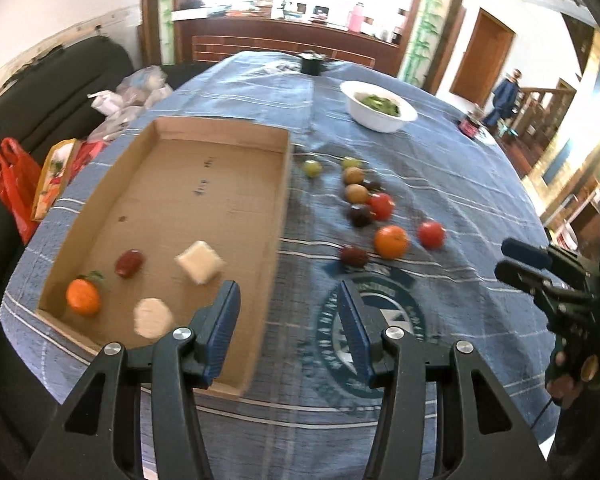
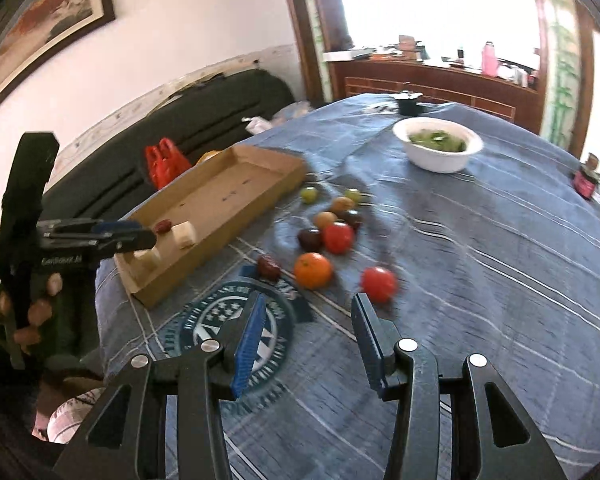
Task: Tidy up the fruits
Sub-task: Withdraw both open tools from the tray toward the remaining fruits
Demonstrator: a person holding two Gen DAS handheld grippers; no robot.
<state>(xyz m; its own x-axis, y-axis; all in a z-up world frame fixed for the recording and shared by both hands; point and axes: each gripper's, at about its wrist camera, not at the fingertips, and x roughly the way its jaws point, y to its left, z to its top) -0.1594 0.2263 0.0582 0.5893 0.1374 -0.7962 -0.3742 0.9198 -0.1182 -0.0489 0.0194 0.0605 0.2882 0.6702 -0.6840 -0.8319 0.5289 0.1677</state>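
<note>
Looking from the left wrist: the full floor of the cardboard tray (image 1: 204, 200) shows, with a tangerine (image 1: 83, 296), a dark red date (image 1: 129, 263), a pale cube (image 1: 199, 267) and a pale round piece (image 1: 153, 318) at its near end.
Right wrist view: only the date (image 2: 163, 226), the cube (image 2: 184, 235) and part of the round piece (image 2: 148, 259) show in the tray (image 2: 220, 196); the tangerine is hidden behind the left gripper's side.
Shared by both: a white bowl (image 1: 378, 106) of greens sits far back on the blue tablecloth (image 1: 440, 184).
Left gripper (image 1: 288, 332): fingers spread, nothing between them; it hangs over the tray's near right corner and the round emblem (image 1: 374, 340) printed on the cloth.
Right gripper (image 2: 306, 346): fingers apart and empty, above the emblem (image 2: 236, 332); in the left view it shows at the right edge (image 1: 520, 262), held by a hand (image 1: 562, 380).
Loose fruit: an orange (image 2: 313, 270), two red tomatoes (image 2: 379, 284) (image 2: 338, 237), a dark plum (image 2: 310, 239), another date (image 2: 269, 267), brownish fruits and two green ones lie on the cloth right of the tray.
Nearest to the right gripper: the lone tomato, just beyond its right finger, blurred.
Nearest to the left gripper: the round piece and the cube, just beyond its left finger (image 1: 222, 332).
</note>
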